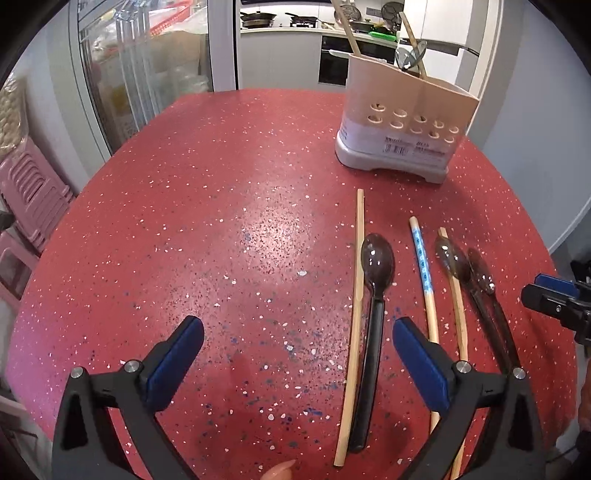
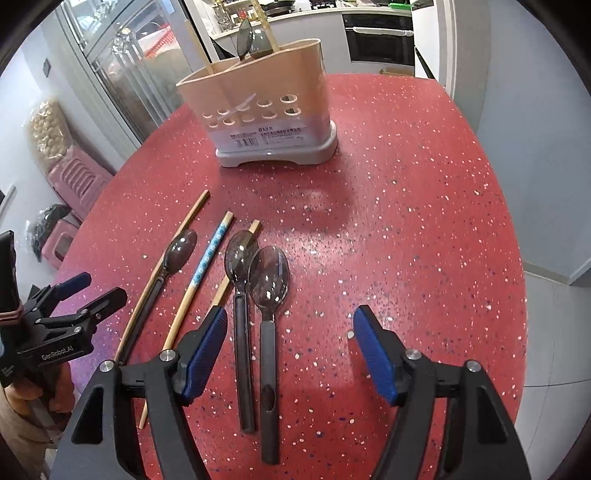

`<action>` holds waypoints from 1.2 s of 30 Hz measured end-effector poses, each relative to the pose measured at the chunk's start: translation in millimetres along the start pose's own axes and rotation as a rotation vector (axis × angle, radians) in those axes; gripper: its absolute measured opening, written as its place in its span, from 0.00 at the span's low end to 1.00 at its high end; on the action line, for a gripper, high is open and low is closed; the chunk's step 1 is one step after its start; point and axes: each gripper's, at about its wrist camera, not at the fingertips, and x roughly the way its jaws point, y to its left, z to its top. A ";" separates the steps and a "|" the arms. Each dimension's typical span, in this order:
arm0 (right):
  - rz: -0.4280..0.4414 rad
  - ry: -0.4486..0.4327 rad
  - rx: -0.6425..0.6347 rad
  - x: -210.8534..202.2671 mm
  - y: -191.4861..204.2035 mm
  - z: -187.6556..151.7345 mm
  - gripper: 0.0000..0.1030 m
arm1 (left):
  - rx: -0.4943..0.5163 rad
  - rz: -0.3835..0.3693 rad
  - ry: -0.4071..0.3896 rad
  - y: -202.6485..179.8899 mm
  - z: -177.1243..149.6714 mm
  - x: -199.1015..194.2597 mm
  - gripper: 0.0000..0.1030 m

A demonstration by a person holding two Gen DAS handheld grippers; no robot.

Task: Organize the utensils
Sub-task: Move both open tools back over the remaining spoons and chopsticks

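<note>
Red desk [image 2: 406, 184] is slick: both the left tool [image 1: 297, 354] and right tool [image 2: 290, 354] gape wide, holding nothing. The overlapping spoons [image 2: 267, 273] could skid or lift together, I judge.

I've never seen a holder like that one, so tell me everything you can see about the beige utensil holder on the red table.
The utensil holder is beige plastic on a grey footed base, standing upright at the far side of the red speckled table. Round holes pierce its front wall above a barcode label. Dividers split it into compartments, where a dark spoon and wooden chopsticks stand. Neither gripper touches it.
</note>
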 end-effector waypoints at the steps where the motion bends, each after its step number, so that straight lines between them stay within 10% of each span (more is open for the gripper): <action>1: -0.002 0.006 0.002 1.3 -0.1 0.4 0.72 | 0.010 0.001 0.006 -0.4 1.1 6.0 1.00; 36: -0.200 0.160 -0.129 47.9 23.4 5.4 0.71 | 0.113 0.048 0.071 -0.2 38.4 67.7 1.00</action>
